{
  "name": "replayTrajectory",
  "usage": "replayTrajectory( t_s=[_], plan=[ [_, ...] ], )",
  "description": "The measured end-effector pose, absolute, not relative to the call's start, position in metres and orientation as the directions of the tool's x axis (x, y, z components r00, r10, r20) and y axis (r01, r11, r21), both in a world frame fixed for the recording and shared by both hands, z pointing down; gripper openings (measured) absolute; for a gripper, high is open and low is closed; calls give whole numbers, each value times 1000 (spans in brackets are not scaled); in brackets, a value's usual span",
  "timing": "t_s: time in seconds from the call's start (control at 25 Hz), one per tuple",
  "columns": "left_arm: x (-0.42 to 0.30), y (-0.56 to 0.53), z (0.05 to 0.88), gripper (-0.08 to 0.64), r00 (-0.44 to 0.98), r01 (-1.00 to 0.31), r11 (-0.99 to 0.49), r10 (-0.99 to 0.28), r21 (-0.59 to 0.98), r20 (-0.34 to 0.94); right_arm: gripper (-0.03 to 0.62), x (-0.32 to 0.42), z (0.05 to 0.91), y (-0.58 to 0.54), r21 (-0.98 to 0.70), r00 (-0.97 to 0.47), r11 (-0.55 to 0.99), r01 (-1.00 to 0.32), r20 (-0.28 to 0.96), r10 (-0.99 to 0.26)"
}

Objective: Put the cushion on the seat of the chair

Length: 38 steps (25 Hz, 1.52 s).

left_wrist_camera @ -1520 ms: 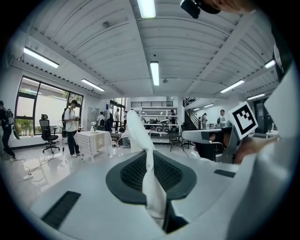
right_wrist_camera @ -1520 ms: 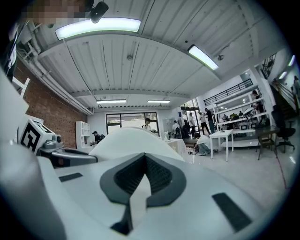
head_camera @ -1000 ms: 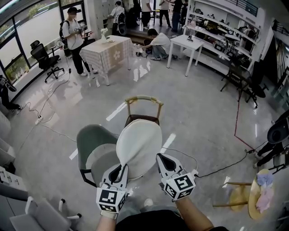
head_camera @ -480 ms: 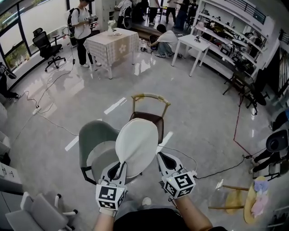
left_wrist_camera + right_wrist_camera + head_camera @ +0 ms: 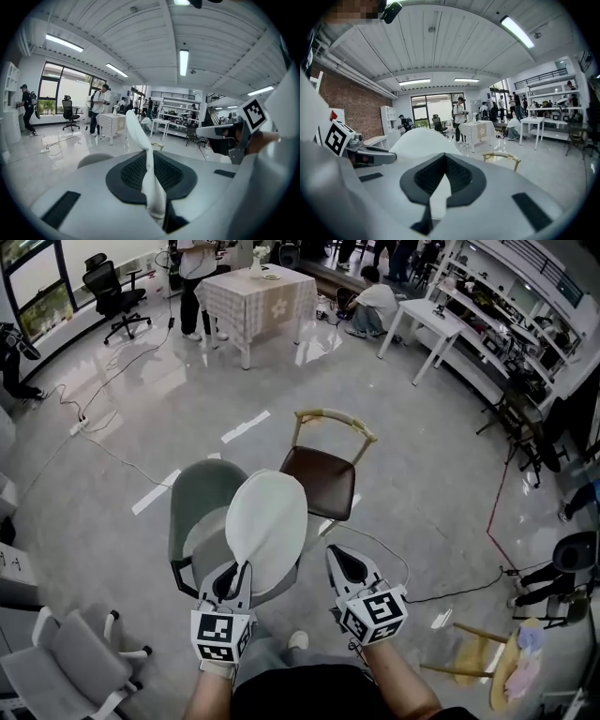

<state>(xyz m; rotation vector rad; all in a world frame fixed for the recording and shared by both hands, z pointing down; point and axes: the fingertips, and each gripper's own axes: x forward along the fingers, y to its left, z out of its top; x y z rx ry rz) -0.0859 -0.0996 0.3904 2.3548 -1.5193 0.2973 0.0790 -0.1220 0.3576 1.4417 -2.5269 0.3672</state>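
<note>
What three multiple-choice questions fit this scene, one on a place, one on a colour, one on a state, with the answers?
1. In the head view, where does the brown-seated chair stand relative to the green armchair?
A. to its right
B. to its left
C. stacked on top of it

2. What colour is the cushion?
A. red
B. off-white
C. black

3. The left tongs are:
A. wide open and empty
B. lying on the floor
C. shut on the cushion

Answers:
1 A: the brown seat shows right of the green shell.
2 B: its round face is pale all over.
3 C: the left gripper view shows the cushion's edge pinched between the jaws.
</note>
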Motion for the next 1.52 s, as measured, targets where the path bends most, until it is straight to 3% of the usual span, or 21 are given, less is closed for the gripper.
replayTrajectory(
  t_s=[0.72,1.08,1.52],
  plan=[
    [-156,-104,501,48,290,-953,-192,-803,234,520,8,26,425,-135,-131,-512,511,-850,438,-739],
    [-155,-128,553,48,312,-942,-158,-740,296,597,8,33,447,-145,-132,-451,449,-884,496,-742],
    [-125,-159,590,48,399,-896,-154,-689,416,605,8,66,465,-140,-111,-339,335,-936,547,-765]
  ],
)
